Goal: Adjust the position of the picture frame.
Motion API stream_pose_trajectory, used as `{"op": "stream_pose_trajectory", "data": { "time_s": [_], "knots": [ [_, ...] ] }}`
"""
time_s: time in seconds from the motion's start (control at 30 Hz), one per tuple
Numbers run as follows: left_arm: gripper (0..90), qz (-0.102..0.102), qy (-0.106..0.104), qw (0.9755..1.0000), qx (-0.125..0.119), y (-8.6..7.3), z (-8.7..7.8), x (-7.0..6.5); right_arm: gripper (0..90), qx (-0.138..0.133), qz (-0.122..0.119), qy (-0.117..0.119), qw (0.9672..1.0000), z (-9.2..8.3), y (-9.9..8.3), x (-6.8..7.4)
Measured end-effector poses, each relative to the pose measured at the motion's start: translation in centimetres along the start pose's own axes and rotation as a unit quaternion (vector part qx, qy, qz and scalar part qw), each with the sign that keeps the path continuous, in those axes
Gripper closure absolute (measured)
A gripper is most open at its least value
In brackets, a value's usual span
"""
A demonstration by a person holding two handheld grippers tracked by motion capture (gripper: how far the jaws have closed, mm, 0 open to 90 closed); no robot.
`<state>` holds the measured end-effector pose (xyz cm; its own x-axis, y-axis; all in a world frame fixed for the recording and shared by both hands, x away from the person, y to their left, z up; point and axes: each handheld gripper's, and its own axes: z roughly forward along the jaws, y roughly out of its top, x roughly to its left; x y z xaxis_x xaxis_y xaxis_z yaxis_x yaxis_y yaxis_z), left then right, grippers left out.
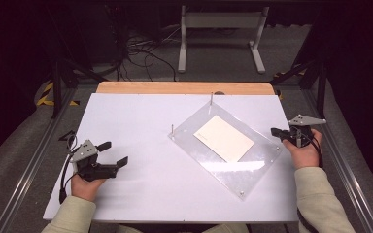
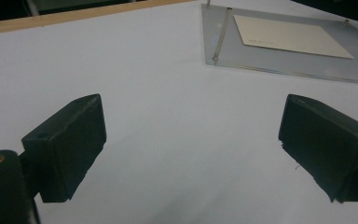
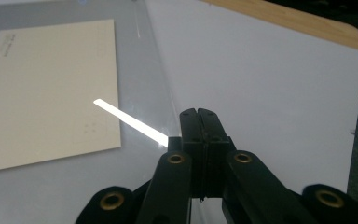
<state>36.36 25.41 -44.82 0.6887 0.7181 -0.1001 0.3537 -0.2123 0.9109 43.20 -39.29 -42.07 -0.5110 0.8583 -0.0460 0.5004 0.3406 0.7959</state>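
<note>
the left tool (image 1: 110, 153) sat wide open and empty on the white surface (image 1: 141, 174), while the right tool (image 1: 278, 132), jaws shut on nothing at the clear acrylic plate's (image 1: 252, 167) edge, risked nudging that plate and shifting the cream card (image 1: 223, 138) on it.

A white surface (image 1: 141, 121) with a wooden far edge (image 1: 184, 88) stands on grey floor (image 1: 213, 63). Beyond it, black cables (image 1: 136, 51) lie beside a white frame stand (image 1: 221, 36). The room's back is dark.

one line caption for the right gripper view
Shut right gripper at the edge of a clear plate holding a cream card.
</note>
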Motion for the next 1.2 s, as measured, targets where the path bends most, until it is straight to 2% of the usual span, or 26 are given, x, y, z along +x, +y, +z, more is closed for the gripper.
{"op": "stream_pose_trajectory", "data": {
  "time_s": [0.33,0.5,0.7,0.8,0.9,1.2],
  "knots": [
    [7.9,0.003,-0.001,1.0,0.006,-0.1,0.2,-0.1,90.0,0.054,-0.002,-0.001,0.9985,1.3,-1.2,-1.2],
    [7.9,0.003,-0.001,1.0,0.008,-0.1,0.2,-0.1,90.0,0.076,-0.007,0.016,0.997,1.5,-1.5,-1.5],
    [7.9,0.003,-0.002,0.9999,0.01,-0.1,0.2,-0.1,90.0,0.079,0.004,0.021,0.9967,1.5,-1.8,-1.8],
    [7.9,0.003,-0.002,0.9999,0.011,-0.1,0.2,-0.1,90.0,0.082,0.0,0.025,0.9963,1.5,-1.7,-1.7],
    [7.9,0.004,-0.002,0.9999,0.011,-0.1,0.2,-0.1,90.0,0.089,0.013,0.036,0.9953,1.4,-1.7,-1.3],
    [7.9,0.003,-0.004,0.9999,0.011,-0.1,0.4,-0.2,90.0,0.093,-0.005,0.089,0.9917,0.7,-2.3,1.4]
  ]
}}
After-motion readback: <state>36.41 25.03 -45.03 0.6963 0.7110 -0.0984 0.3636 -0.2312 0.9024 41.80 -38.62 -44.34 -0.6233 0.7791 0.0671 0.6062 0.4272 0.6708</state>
